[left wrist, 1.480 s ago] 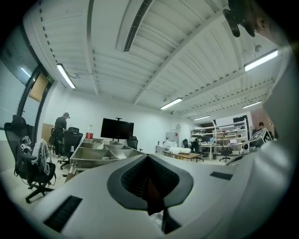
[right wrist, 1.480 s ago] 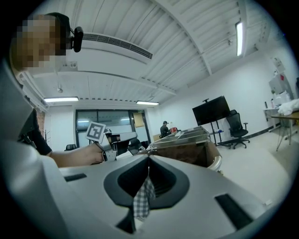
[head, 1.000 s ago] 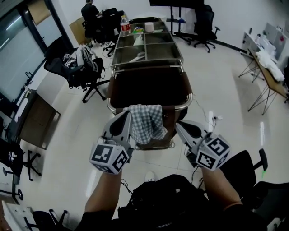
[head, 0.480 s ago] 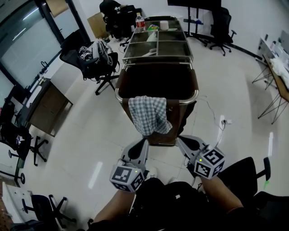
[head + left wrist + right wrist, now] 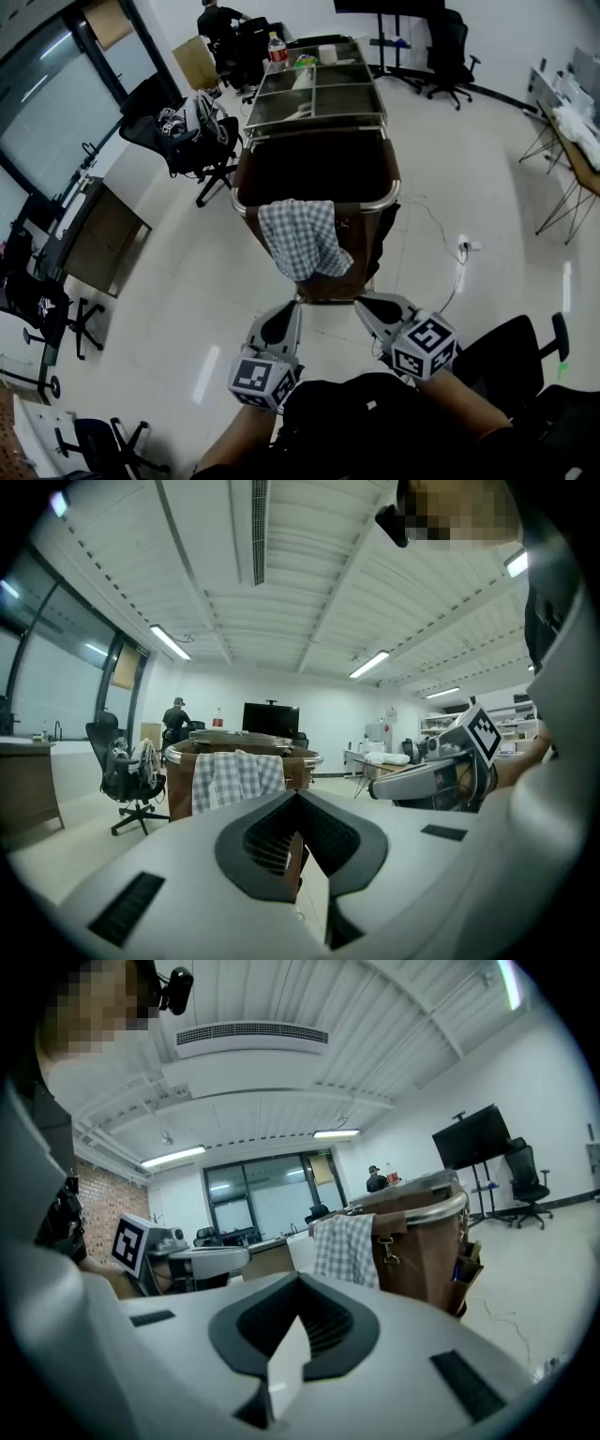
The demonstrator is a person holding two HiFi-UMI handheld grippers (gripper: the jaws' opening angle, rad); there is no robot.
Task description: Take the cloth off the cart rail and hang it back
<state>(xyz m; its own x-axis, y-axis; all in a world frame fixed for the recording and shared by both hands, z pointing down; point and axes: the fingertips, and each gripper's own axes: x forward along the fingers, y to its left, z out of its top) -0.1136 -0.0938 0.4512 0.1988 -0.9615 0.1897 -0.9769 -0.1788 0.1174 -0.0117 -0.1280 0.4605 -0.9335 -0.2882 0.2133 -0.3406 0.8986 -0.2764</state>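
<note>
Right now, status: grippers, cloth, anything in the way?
Left gripper shut, empty. Right gripper shut, empty. Both short of cart. Cloth draped over rail. Nothing in between.

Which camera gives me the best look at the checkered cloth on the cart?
The head view: the checkered cloth shows whole from above, draped over the cart rail. The left gripper view and the right gripper view show the checkered cloth small and distant.

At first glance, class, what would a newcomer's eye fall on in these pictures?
The checked cloth draped over the near rail of the brown cart, mid-floor in the head view. Just below it, the left gripper and right gripper point toward it, jaws shut and empty.
</note>
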